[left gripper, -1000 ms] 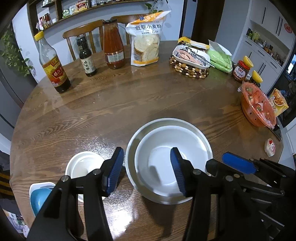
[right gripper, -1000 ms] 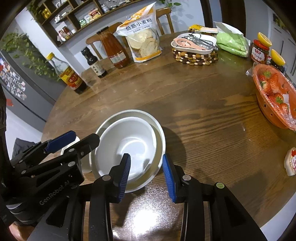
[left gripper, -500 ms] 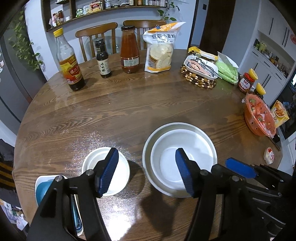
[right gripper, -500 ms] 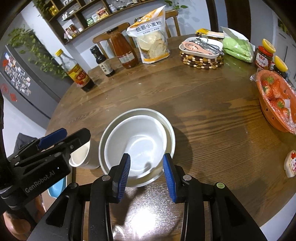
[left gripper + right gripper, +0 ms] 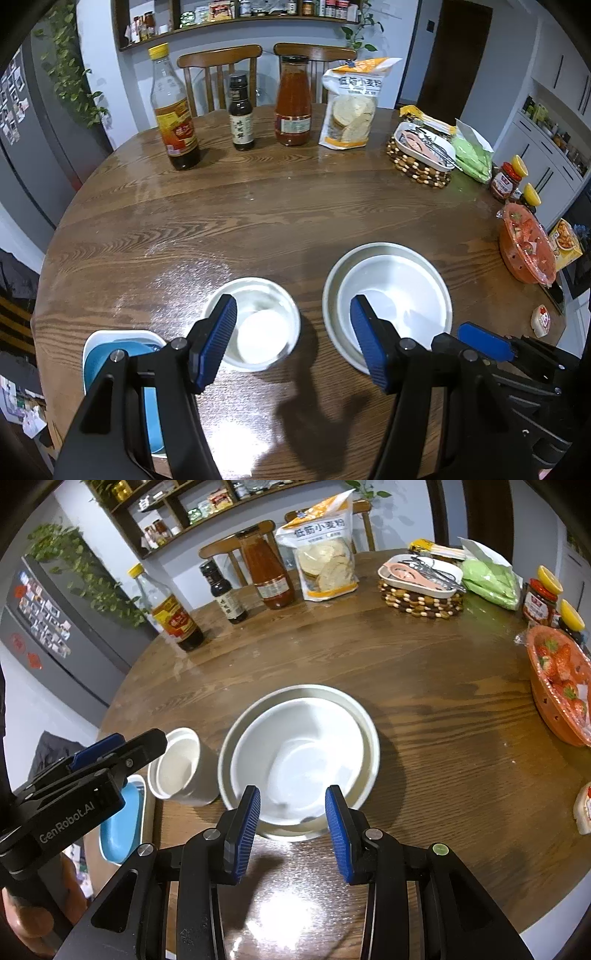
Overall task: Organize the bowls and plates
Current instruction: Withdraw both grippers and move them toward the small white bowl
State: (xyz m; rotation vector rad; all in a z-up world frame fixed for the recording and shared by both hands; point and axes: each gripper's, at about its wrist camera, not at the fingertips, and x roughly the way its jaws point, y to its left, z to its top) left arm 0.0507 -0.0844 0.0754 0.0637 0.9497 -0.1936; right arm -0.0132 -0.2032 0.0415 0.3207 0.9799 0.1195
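1. The left gripper (image 5: 293, 341) is hovering with its blue pads wide apart and holding nothing, low in the left wrist view, over the small white ceramic bowl (image 5: 255, 323).
2. The right gripper (image 5: 293, 829) is likewise standing apart and empty — just before the large white bowl (image 5: 301, 755) nested in the pale round plate (image 5: 371, 734), centre frame.
3. The round wooden desk (image 5: 424, 686) is looking glossy, so a one-sided pinch may well be sliding the small bowl toward the blue dish in its white tray (image 5: 122, 350) at lower left — or knocking the stack.
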